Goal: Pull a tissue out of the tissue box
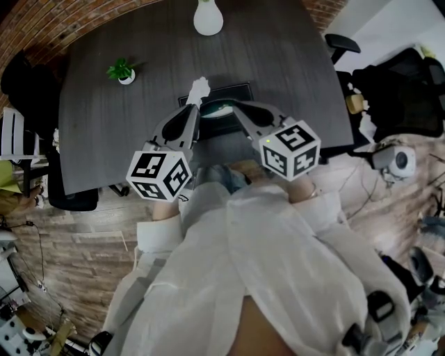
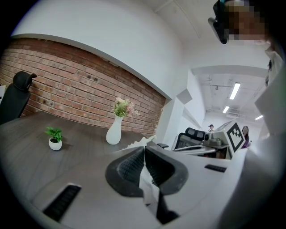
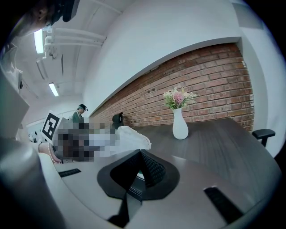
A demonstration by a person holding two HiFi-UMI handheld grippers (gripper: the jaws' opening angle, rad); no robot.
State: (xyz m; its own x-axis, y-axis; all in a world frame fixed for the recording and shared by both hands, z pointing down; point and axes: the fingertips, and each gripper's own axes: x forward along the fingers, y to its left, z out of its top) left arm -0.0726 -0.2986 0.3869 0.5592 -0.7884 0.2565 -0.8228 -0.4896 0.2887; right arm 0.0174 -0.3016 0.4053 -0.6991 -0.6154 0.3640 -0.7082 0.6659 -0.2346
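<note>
Two hand-held grippers reached out from a person in a white coat, seen from above, over the near edge of a dark table (image 1: 104, 139).

The left gripper (image 1: 197, 104) had its jaws pressed together on a white tissue (image 1: 200, 88), and the sheet showed between its ribbed pads in the left gripper view. The tissue stood up from the far left part of a dark tissue box (image 1: 221, 124), which lay flat on the table just past the near edge.

The right gripper (image 1: 233, 104) had its jaws closed on nothing. Its tip sat over the top of the box, just right of the tissue, though whether it pressed on the box could not be told.

The pull seemed to be under way, with the tissue's lower end probably inside the slot. To finish well, the left pinch should probably stay firm and rise straight and steadily, so the sheet would not tear. The right gripper could bear down on the box so it would not lift.

Farther left stood a small potted plant (image 1: 123, 71), and at the far edge a white vase (image 1: 208, 17).
</note>
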